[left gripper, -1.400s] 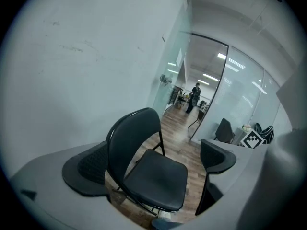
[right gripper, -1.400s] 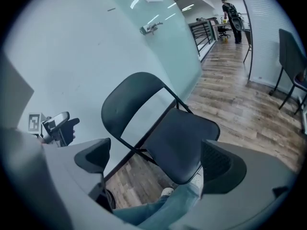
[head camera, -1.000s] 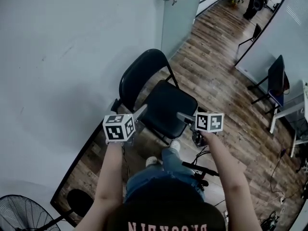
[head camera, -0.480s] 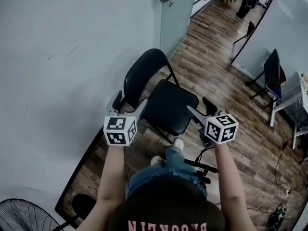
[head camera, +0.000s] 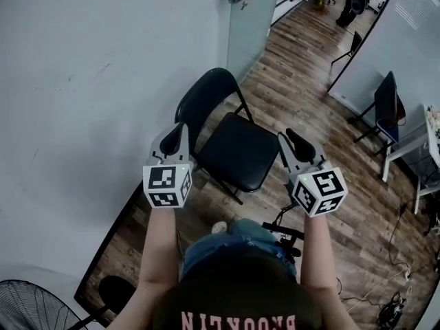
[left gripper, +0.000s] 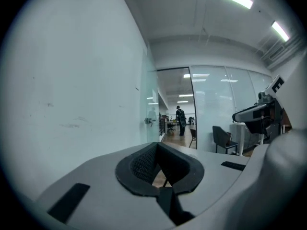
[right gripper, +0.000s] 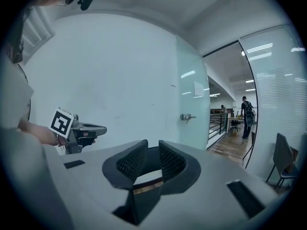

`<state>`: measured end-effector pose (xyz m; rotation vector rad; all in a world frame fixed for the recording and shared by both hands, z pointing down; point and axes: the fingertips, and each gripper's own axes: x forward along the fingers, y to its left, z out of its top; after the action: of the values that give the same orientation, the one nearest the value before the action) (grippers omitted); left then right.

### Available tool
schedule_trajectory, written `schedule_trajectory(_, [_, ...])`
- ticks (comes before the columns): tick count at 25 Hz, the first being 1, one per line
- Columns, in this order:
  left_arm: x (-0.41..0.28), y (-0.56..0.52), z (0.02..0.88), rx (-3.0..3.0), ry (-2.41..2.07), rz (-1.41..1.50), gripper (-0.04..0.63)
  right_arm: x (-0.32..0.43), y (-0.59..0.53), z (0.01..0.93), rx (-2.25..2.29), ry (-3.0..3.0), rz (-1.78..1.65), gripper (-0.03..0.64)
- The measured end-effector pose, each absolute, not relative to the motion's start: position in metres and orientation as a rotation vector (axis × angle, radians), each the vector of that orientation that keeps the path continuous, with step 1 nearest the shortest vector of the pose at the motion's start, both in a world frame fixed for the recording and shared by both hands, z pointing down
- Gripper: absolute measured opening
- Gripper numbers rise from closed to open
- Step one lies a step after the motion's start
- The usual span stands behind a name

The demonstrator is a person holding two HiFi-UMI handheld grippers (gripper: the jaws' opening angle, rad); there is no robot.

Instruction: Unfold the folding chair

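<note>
– Two large edges bound the spot: the pale painted wall [head camera: 89, 81] along the left and, past it, the pale glass door with a metal handle [head camera: 251, 19]. Where is there room?

– To the right and ahead. The brown wood-plank floor [head camera: 323, 136] runs open that way. The other dark chairs [head camera: 386, 105] stand well apart at the right, and a black wire-guard fan [head camera: 27, 306] sits at the near left corner.

– And the chair itself?

– The black padded folding chair with a thin metal frame [head camera: 237, 150] stands unfolded on the floor. Its seat is flat and its rounded back is near the wall. In the head view it is straight ahead of the person, between the two grippers, and neither touches it.

– The arms?

– Both forearms [head camera: 159, 246] reach forward, roughly parallel. The grippers are held about level and raised clear of the seat, with the marker cubes [head camera: 167, 186] nearest the person.

– The jaws?

– The left gripper [head camera: 180, 130] has its jaws pressed together on nothing. The right gripper [head camera: 292, 137] is closing its jaws, with a narrow gap between them and nothing in it.
</note>
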<state>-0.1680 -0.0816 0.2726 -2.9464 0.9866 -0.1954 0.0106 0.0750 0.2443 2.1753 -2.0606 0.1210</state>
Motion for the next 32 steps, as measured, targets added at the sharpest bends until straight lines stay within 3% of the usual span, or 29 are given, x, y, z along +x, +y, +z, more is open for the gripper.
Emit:
schedule_trajectory(3, [-0.162, -0.077, 0.259, -2.898, 0.981, -0.155, 0.002, 0.017, 0.080, 0.227, 2.204, -2.045, 0.022, 0.006])
schedule_trajectory(20, [-0.114, -0.045, 0.168, -2.677, 0.906, 0.030, 0.002, 0.052, 0.100, 0.153, 2.215, -2.030, -0.346, 0.003])
schedule_trajectory(32, [-0.120, -0.035, 0.155, -2.636, 0.920, 0.071, 0.002, 0.059, 0.110, 0.152, 2.262, -1.965, -0.381, 0.002])
